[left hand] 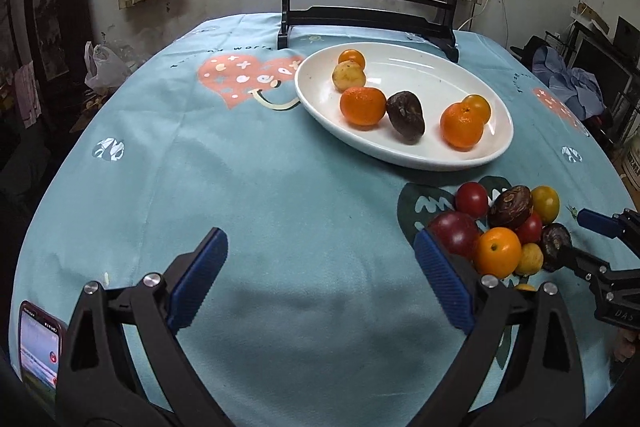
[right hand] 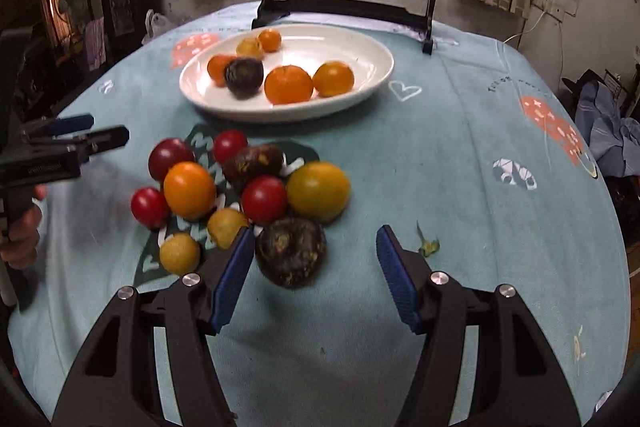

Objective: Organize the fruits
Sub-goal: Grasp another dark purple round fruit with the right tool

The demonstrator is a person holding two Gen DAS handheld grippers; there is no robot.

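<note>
Blue tablecloth (right hand: 460, 163); right gripper (right hand: 316, 267) open at dark fruit (right hand: 291, 251), left gripper (left hand: 320, 279) open, empty. Closing could nudge pile (right hand: 240, 187), rolling fruit.

Cloth (left hand: 248, 195) covering surface looking matt, soft, faintly wrinkled. Plate (left hand: 496, 143) showing glossy white glaze. Tomatoes (right hand: 264, 199) shining smooth; dark fruit (right hand: 291, 251) looking rough, dull. Fingers (left hand: 440, 279) wearing ribbed blue rubbery pads on matt black plastic, shiny metal rivets.
</note>
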